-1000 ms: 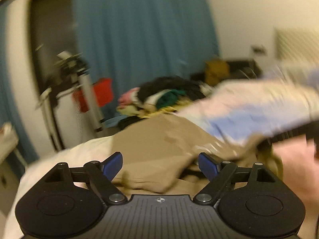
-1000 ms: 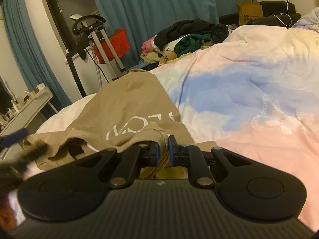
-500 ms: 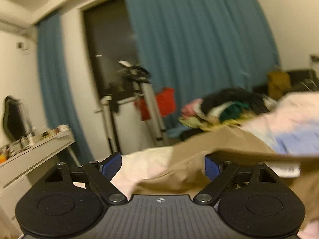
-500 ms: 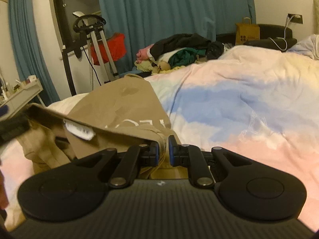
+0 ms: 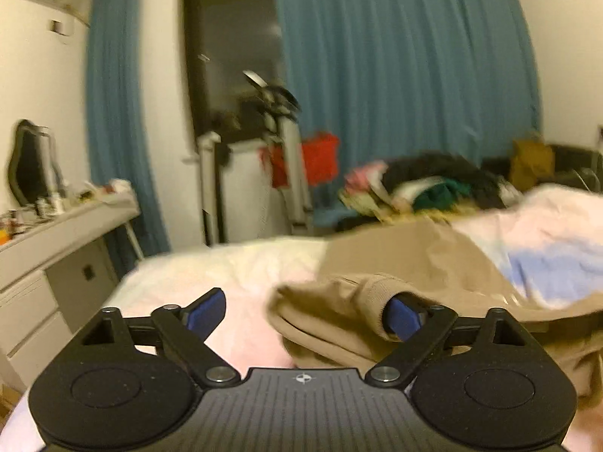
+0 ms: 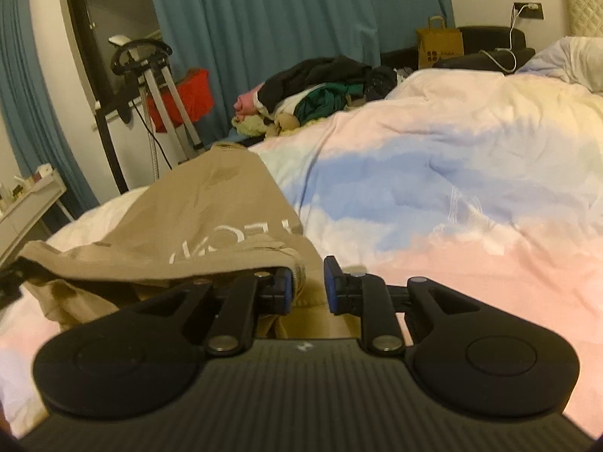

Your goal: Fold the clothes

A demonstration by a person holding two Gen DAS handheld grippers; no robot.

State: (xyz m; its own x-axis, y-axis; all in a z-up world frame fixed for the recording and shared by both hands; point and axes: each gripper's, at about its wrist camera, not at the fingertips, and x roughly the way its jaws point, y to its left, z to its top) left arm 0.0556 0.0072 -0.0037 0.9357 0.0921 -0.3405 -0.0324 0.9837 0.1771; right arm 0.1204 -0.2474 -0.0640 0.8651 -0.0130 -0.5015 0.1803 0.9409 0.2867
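A tan sweatshirt with white lettering lies on the bed's left side, its near edge lifted and folded over. It also shows in the left wrist view. My right gripper has its jaws slightly apart, with the garment's ribbed hem loose between them. My left gripper is wide open. A ribbed cuff drapes over its right finger; nothing is pinched.
The bed has a pastel pink, blue and white duvet. A heap of mixed clothes lies at its far edge. An exercise machine, teal curtains and a white desk stand on the left.
My right gripper has opened a little and let go of the hem. My left gripper has swung left and back, and the cuff now hangs over its right finger.
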